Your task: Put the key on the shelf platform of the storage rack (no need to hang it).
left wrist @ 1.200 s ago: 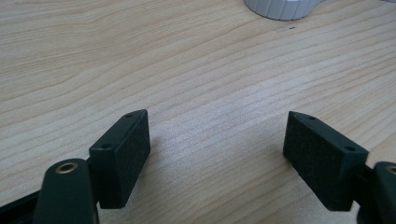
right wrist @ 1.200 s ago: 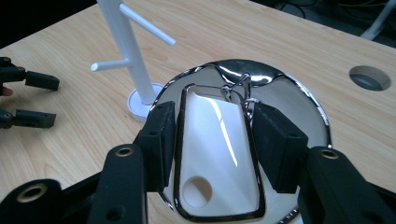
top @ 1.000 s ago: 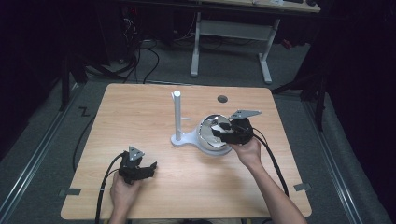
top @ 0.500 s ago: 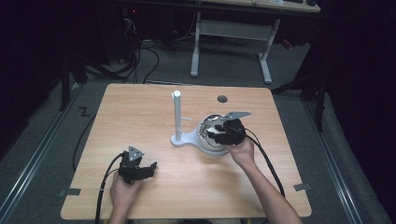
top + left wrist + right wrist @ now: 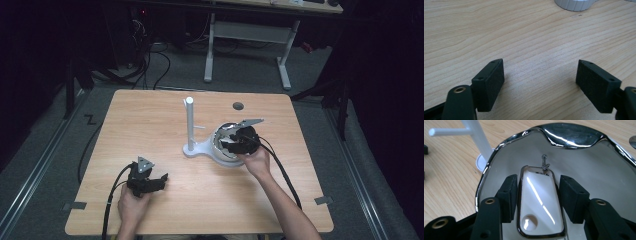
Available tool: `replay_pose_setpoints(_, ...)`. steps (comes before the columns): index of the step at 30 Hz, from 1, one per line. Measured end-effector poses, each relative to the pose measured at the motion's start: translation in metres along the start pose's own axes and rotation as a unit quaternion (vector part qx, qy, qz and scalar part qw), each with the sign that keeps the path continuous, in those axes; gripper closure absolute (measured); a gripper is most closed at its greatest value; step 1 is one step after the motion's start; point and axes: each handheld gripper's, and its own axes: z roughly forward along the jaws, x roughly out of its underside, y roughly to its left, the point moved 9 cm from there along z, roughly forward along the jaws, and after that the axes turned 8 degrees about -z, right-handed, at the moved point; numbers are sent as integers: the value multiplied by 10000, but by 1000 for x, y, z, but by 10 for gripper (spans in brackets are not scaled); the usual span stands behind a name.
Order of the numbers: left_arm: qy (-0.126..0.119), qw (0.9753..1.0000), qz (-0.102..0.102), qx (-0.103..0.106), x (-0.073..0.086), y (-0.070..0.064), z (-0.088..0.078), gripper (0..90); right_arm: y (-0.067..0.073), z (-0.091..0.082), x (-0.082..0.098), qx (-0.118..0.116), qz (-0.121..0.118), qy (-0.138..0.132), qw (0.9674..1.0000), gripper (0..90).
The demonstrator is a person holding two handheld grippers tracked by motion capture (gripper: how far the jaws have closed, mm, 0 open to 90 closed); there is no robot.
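The right gripper [image 5: 239, 141] hangs over a shiny chrome bowl [image 5: 579, 137] that sits on the round base of a white stand [image 5: 191, 125] near the middle of the wooden table [image 5: 150, 125]. In the right gripper view, its 2 black jaws flank a small chrome-rimmed white plate [image 5: 540, 202] lying inside the bowl. The left pad sits right against the plate's rim, while the right pad stands just off it with a thin gap. The jaws have just been opening a little, with the plate between them, so the grip reads as released rather than clenched. The plate has 1 round hole near its close end and a small metal pin at its far end. A dark mark near that pin might be print, but it is too small to read. No brand or label can be made out on the bowl, plate or stand.

The left gripper [image 5: 150, 181] rests low over the table's near left part, well apart from the stand. Its jaws stand wide with nothing between them but bare wood.

A small dark disc [image 5: 238, 105] lies on the table beyond the bowl.
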Motion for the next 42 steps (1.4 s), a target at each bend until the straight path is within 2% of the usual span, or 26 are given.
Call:
replay_pose_setpoints(10,-3,10000,-3,2,0,0,0,231,0,3,3,41,-64,161,9998,488)
replay_pose_setpoints(15,1,10000,3,0,0,0,0,231,-2,-2,0,74,-1,30,10000,455)
replay_pose_setpoints(22,1,10000,7,-5,0,0,0,231,-3,-13,-4,43,-5,-83,10000,447)
replay_pose_setpoints(26,4,10000,20,-16,0,0,0,232,-5,-23,-5,15,130,-140,9998,457)
replay_pose_setpoints(38,7,10000,34,-33,0,-1,0,232,-14,-51,-6,184,276,-308,9990,463)
replay_pose_setpoints(42,12,10000,31,-31,0,-1,0,232,-18,-60,-5,253,237,-367,9987,463)
